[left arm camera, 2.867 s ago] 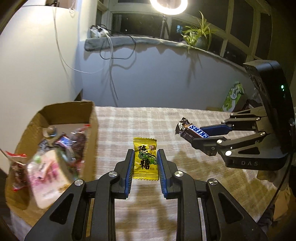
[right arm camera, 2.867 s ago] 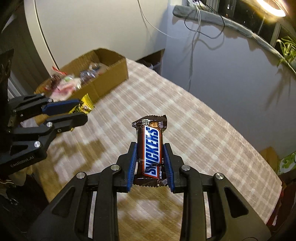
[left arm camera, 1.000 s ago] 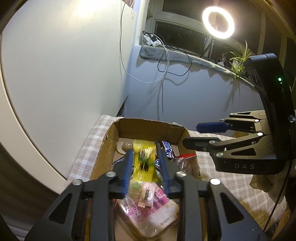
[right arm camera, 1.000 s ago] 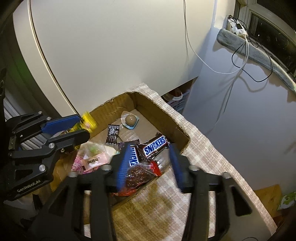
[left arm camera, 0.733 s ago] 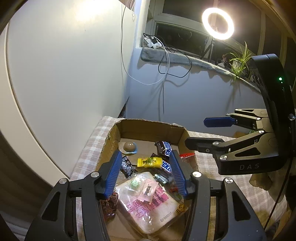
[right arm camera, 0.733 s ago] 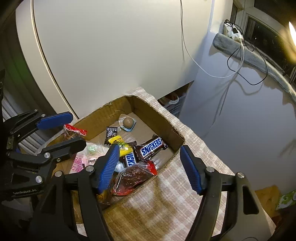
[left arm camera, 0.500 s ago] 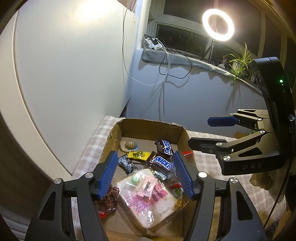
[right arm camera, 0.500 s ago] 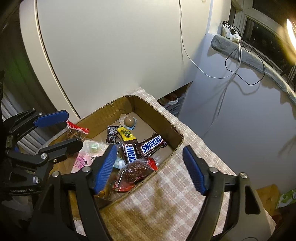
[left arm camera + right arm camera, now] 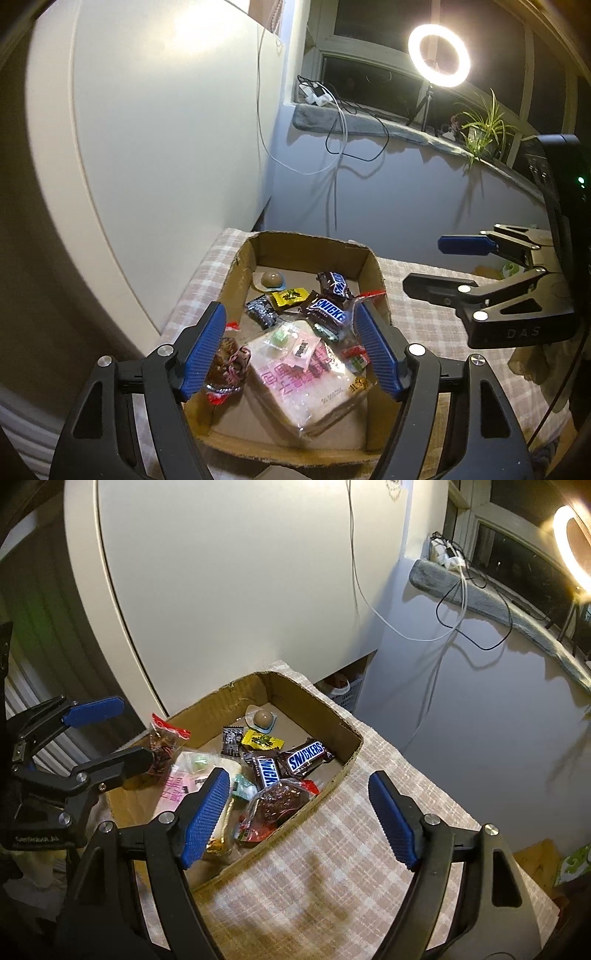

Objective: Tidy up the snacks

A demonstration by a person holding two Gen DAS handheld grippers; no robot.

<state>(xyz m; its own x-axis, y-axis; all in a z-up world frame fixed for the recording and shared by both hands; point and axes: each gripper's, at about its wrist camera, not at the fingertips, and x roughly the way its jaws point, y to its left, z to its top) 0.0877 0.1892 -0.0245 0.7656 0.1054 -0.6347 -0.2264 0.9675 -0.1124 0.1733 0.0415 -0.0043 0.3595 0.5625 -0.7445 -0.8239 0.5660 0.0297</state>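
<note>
Drop step looks finished: the yellow candy (image 9: 290, 296) and two Snickers bars (image 9: 306, 755) lie loose in the cardboard box (image 9: 373, 271), which sits at the far-left corner of the checked tablecloth (image 9: 332, 878), against the white wall panel. Candy rests toward the box's far wall, beside the round chocolate cup (image 9: 269, 280); the bars sit near the box's right wall, touching each other. Your left gripper (image 9: 291, 349) hangs over the box, its jaws having just been opening, now wide with nothing between the pads, only the pink bread pack (image 9: 306, 373) seen below. Your right gripper (image 9: 299, 814) is likewise spread wide and empty, straddling the box's near-right edge. Next, judge: lift clear of the rim, then look back across the cloth for strays; none shows here.
</note>
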